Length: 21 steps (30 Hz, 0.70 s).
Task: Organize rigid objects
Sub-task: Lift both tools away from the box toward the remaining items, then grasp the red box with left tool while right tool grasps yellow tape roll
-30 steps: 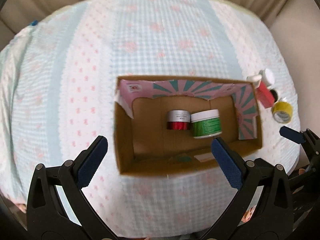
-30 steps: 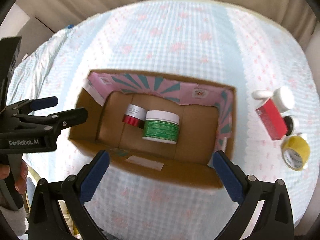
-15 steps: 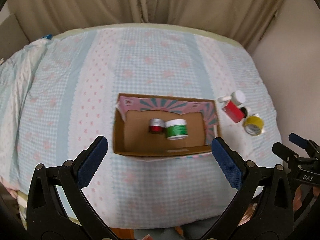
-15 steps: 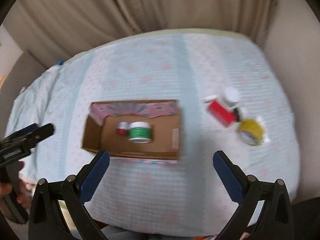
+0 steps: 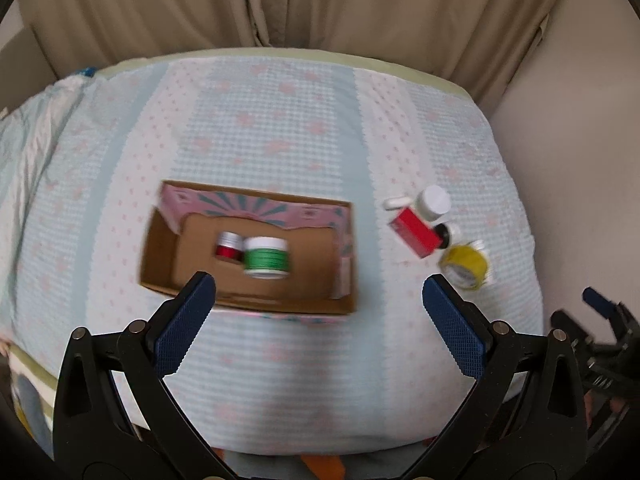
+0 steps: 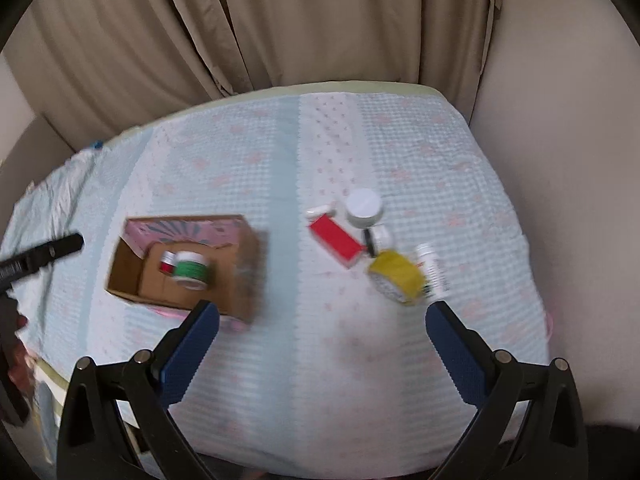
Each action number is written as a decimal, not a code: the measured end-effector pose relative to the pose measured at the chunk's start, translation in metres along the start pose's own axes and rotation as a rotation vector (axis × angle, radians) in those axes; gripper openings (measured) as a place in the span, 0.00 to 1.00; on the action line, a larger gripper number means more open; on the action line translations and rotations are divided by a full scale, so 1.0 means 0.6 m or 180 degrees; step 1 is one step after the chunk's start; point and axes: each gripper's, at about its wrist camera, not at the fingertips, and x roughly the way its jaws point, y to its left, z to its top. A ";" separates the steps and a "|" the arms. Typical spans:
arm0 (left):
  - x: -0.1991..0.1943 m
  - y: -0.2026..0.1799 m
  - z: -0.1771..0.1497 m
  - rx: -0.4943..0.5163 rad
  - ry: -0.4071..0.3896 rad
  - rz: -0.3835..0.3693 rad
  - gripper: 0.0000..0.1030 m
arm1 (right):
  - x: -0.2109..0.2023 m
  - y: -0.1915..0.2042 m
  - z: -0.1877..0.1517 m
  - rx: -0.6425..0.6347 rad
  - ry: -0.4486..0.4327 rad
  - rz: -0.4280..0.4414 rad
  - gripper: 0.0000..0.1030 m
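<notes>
1. Both grippers, left and right, hang wide open, empty.
2. Two jars sit in the box; the red carton, tape and bottles wait right of it.
3. I'd take the tape first, square across its rim.

black gripper arms, blue ridged pads, silver screws

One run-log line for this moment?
left tool open | right tool open | green jar, red jar in box | yellow tape outside
</notes>
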 end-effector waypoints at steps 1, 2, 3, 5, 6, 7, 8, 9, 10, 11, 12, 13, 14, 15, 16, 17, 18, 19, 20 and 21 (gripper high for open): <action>0.006 -0.021 0.000 -0.0024 0.0006 0.0007 1.00 | 0.004 -0.020 0.001 -0.0071 0.0008 0.0007 1.00; 0.019 -0.046 0.001 -0.0064 0.0024 0.0027 1.00 | 0.008 -0.037 0.001 -0.0137 0.0003 0.0018 1.00; 0.027 -0.061 0.003 -0.0094 0.0044 0.0030 1.00 | 0.009 -0.051 -0.001 -0.0189 -0.0006 0.0026 1.00; 0.060 -0.099 0.008 -0.0217 0.0142 -0.0002 1.00 | 0.021 -0.081 0.000 -0.0336 -0.0003 0.0050 1.00; 0.071 -0.110 0.011 -0.0254 0.0173 -0.0020 1.00 | 0.031 -0.096 0.001 -0.0417 0.0026 0.0042 1.00; 0.089 -0.127 0.014 -0.0308 0.0229 -0.0036 1.00 | 0.041 -0.108 0.002 -0.0488 0.0072 0.0037 1.00; 0.104 -0.138 0.017 -0.0344 0.0286 -0.0056 1.00 | 0.052 -0.119 0.004 -0.0547 0.0117 0.0034 1.00; 0.114 -0.148 0.017 -0.0364 0.0315 -0.0069 1.00 | 0.060 -0.128 0.005 -0.0592 0.0147 0.0033 1.00; 0.129 -0.161 0.017 -0.0387 0.0351 -0.0054 1.00 | 0.069 -0.137 0.008 -0.0649 0.0181 0.0040 1.00; 0.143 -0.171 0.018 -0.0405 0.0395 -0.0023 1.00 | 0.079 -0.144 0.010 -0.0722 0.0217 0.0056 1.00; 0.154 -0.178 0.018 -0.0422 0.0430 -0.0012 1.00 | 0.086 -0.149 0.011 -0.0793 0.0243 0.0062 1.00; 0.170 -0.184 0.019 -0.0455 0.0478 -0.0013 1.00 | 0.092 -0.153 0.012 -0.0856 0.0266 0.0056 1.00; 0.189 -0.191 0.020 -0.0494 0.0537 -0.0018 1.00 | 0.105 -0.156 0.015 -0.0950 0.0311 0.0046 1.00; 0.201 -0.194 0.023 -0.0517 0.0575 -0.0028 1.00 | 0.112 -0.159 0.016 -0.1001 0.0338 0.0045 1.00; 0.221 -0.200 0.026 -0.0556 0.0621 -0.0042 1.00 | 0.121 -0.161 0.017 -0.1062 0.0366 0.0038 1.00; 0.237 -0.203 0.028 -0.0590 0.0647 -0.0048 1.00 | 0.131 -0.161 0.019 -0.1128 0.0394 0.0017 1.00; 0.248 -0.203 0.031 -0.0616 0.0670 -0.0053 1.00 | 0.143 -0.160 0.020 -0.1199 0.0435 -0.0029 1.00; 0.271 -0.209 0.035 -0.0656 0.0730 -0.0062 1.00 | 0.152 -0.159 0.021 -0.1253 0.0470 -0.0078 1.00; 0.290 -0.213 0.039 -0.0691 0.0790 -0.0061 1.00 | 0.165 -0.155 0.022 -0.1336 0.0525 -0.0145 1.00; 0.305 -0.215 0.043 -0.0714 0.0829 -0.0065 1.00 | 0.174 -0.154 0.023 -0.1384 0.0577 -0.0163 1.00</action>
